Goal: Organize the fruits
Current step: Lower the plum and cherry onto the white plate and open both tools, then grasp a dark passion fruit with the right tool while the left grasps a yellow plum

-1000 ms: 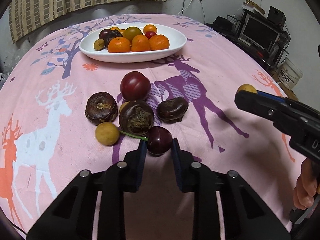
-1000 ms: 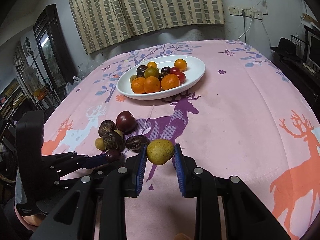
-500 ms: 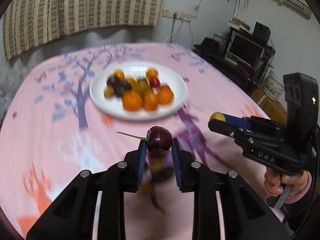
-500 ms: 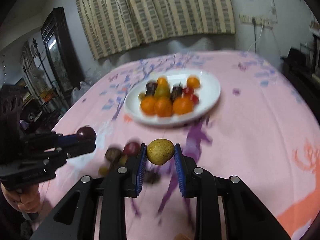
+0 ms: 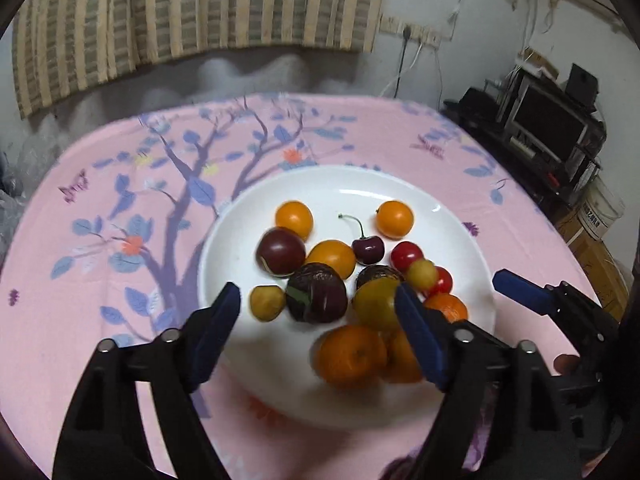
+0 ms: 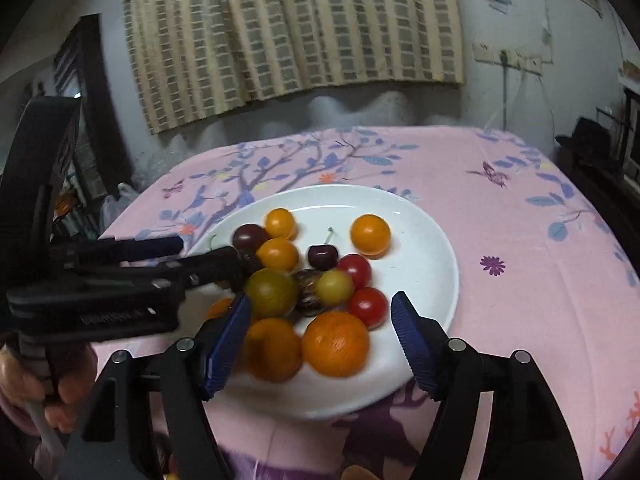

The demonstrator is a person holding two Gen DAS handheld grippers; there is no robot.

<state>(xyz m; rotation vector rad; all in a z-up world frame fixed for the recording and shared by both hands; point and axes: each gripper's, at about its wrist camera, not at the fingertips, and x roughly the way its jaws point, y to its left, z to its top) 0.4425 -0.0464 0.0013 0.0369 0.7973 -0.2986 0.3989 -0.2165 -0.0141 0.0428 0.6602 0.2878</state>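
Observation:
A white oval plate [image 5: 452, 216] [image 6: 424, 248] holds several fruits: oranges [image 5: 350, 354], small yellow and red fruits, dark plums and a cherry with a stem [image 5: 367, 249] [image 6: 322, 256]. My left gripper [image 5: 320, 334] is open and empty just above the plate's near edge, over a dark purple fruit [image 5: 316, 298]. My right gripper [image 6: 320, 340] is open and empty over the plate's near side, above an orange [image 6: 335, 343]. A yellow-green fruit [image 6: 335, 288] [image 5: 421, 274] lies among the red ones. Each gripper shows in the other's view.
The table has a pink cloth [image 5: 120, 200] printed with a purple tree and deer. A striped curtain hangs on the wall behind. A monitor and shelves [image 5: 552, 128] stand right of the table. A dark cabinet [image 6: 92, 100] stands at left.
Both grippers moved from the loose fruits up over the plate and opened. The dark cherry and the yellow-green fruit they held now lie in the plate.

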